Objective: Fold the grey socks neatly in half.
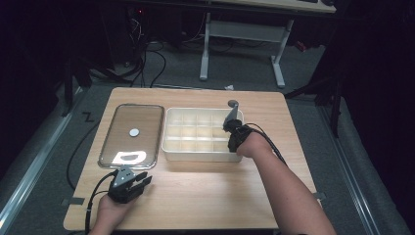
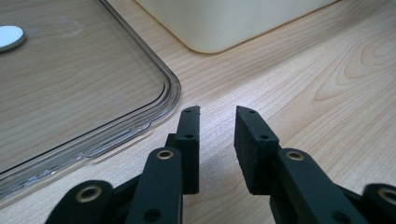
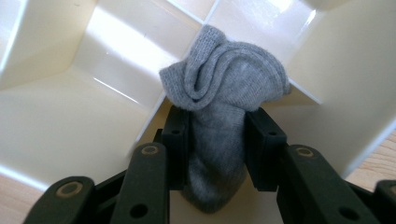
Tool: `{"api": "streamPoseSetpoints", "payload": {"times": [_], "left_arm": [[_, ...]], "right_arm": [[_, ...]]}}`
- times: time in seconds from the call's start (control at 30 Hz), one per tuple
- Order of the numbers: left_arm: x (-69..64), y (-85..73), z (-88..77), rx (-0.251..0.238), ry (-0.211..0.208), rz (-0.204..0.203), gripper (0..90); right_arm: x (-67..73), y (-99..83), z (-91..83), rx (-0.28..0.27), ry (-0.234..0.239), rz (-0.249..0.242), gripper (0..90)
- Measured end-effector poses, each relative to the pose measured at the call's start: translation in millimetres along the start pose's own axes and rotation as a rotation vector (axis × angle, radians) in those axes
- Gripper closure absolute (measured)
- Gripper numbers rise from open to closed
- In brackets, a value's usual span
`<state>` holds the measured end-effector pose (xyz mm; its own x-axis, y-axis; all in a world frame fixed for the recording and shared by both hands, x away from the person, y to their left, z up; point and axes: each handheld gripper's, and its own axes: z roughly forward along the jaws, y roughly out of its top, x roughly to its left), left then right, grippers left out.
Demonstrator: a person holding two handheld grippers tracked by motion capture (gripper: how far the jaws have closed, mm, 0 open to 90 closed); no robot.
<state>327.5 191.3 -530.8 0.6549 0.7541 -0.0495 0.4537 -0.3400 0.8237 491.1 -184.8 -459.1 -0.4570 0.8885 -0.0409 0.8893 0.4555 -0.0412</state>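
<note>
A rolled grey sock [image 3: 229, 84] sits between the jaws of my right gripper [image 3: 216, 126], and both pads touch its sides. The sock hangs over a compartment of the cream divided box [image 3: 56, 116], beside a divider. In the high view the right gripper [image 1: 230, 125] reaches down into the right end of that box [image 1: 169, 147]. My left gripper [image 1: 145, 179] rests low over the wooden table [image 1: 205, 196] near its front left. Its jaws [image 2: 217, 130] stand open with nothing between them, just off the corner of a clear plastic lid [image 2: 70, 93].
The clear lid [image 1: 131, 134] lies flat to the left of the box with a small white disc [image 1: 134, 131] on it. The box's other compartments look empty. Bare tabletop stretches in front of the box. Cables and a desk frame stand on the floor beyond.
</note>
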Motion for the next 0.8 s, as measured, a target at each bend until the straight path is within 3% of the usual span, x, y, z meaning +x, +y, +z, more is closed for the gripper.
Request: {"api": "streamPoseSetpoints", "payload": {"times": [0.3,0.53,0.6,0.7,0.8], "left_arm": [[-0.1,0.1,-0.3,-0.005,-0.004,0.000,71.4],[-0.3,0.0,0.3,0.001,-0.005,0.005,71.3],[-0.7,-0.1,0.7,-0.001,-0.005,0.002,71.3],[-0.8,0.1,0.4,0.004,-0.007,0.004,71.3],[-0.6,0.1,0.5,0.002,-0.006,0.005,71.3]], "right_arm": [[-2.2,-1.4,-9.6,-0.015,0.010,0.003,59.9],[-3.8,-5.8,-30.1,-0.052,0.030,-0.003,60.5],[-4.6,-7.6,-39.3,-0.060,0.038,0.010,68.2],[-7.0,-10.6,-50.4,-0.063,0.046,-0.016,85.1],[-6.0,-12.5,-42.0,-0.036,0.026,-0.027,90.0]]}}
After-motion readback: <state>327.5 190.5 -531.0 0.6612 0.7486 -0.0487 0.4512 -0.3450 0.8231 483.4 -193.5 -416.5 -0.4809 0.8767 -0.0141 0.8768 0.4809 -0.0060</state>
